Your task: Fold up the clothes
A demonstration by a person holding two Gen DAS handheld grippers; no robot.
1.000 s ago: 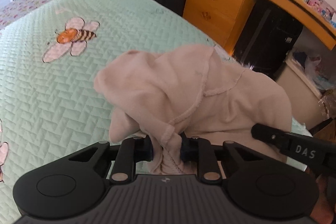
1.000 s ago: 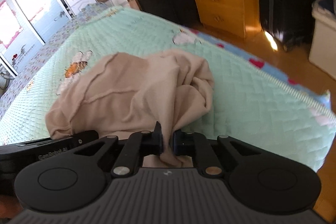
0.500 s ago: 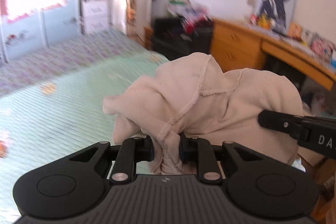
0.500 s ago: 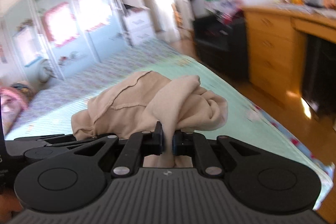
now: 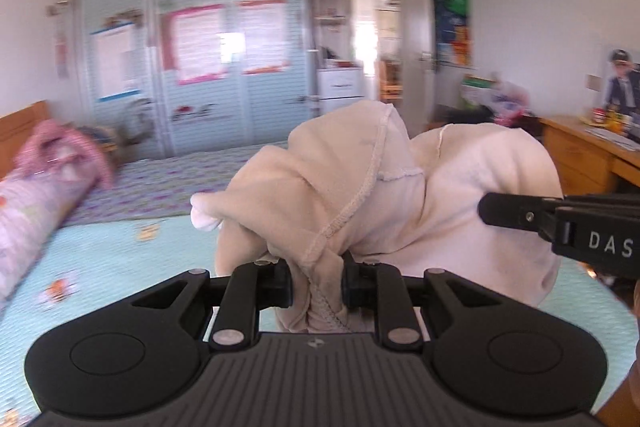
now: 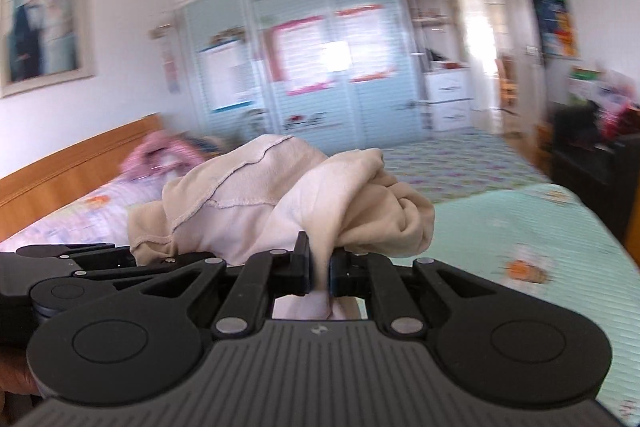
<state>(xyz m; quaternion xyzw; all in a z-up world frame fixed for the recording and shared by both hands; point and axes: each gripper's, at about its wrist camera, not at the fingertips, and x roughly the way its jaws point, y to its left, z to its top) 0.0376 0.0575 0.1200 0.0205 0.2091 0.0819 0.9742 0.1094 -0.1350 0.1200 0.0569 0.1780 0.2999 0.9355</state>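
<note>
You are in the lift-and-spread step: both grippers hold the beige garment (image 5: 360,187) bunched in the air above the bed (image 5: 120,259). Your left gripper (image 5: 317,285) has its fingers pinched on a seamed edge; your right gripper (image 6: 319,269) has its fingers nearly closed on a thin fold. Next, judge where the corners are, draw your hands apart, and lay it flat.

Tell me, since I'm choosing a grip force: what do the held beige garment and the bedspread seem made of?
Beige garment: soft, matte fleece-like knit, judging by its fuzzy nap, limp folds and overlocked seams. Bedspread: mint quilted fabric, probably cotton or polyester; blur hides the stitching.
</note>
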